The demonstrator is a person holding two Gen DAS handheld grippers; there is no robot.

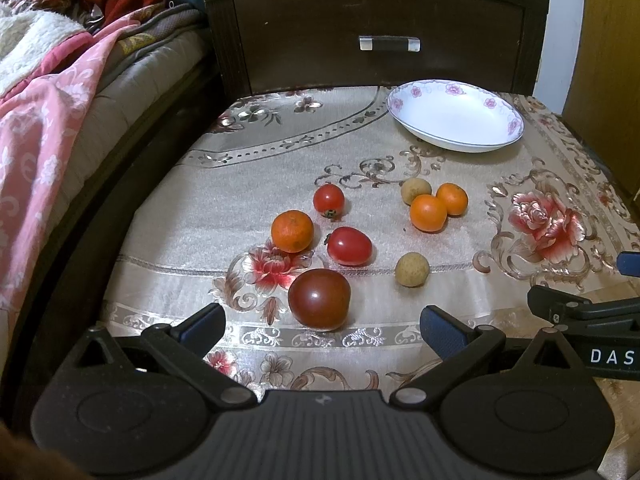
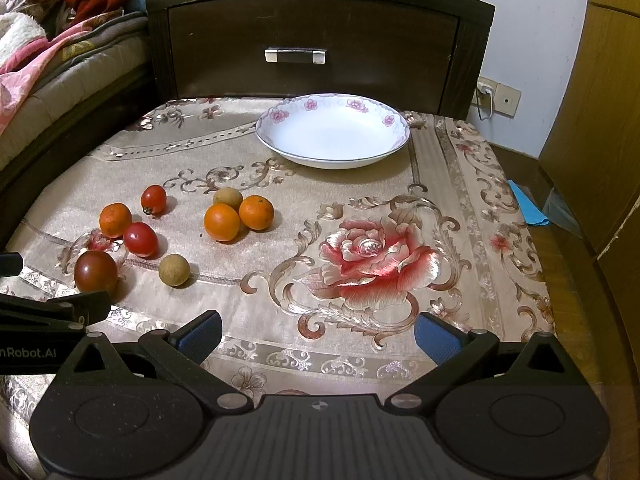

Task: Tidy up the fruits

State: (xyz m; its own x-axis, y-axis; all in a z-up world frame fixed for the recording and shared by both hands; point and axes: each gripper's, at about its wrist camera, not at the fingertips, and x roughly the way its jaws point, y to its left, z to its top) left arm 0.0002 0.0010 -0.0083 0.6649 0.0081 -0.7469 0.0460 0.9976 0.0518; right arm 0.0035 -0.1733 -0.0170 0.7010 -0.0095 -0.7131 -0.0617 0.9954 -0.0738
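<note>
Several fruits lie on the floral cloth. A dark red tomato [image 1: 319,299] [image 2: 95,272] is nearest my left gripper [image 1: 322,330], which is open and empty just in front of it. Behind it lie a red tomato [image 1: 349,245], a small tomato [image 1: 328,199], a tangerine [image 1: 292,231], two oranges [image 1: 428,213] with a longan [image 1: 416,191], and a loose longan [image 1: 412,269]. An empty white floral plate [image 1: 460,136] [image 2: 334,160] stands at the back. My right gripper [image 2: 318,338] is open and empty over the rose pattern, right of the fruits.
A dark wooden drawer front [image 1: 376,36] [image 2: 312,48] rises behind the table. A bed with pink blankets [image 1: 48,120] lies to the left. A wooden cabinet [image 2: 600,120] stands to the right, with a blue sheet [image 2: 528,204] on the floor.
</note>
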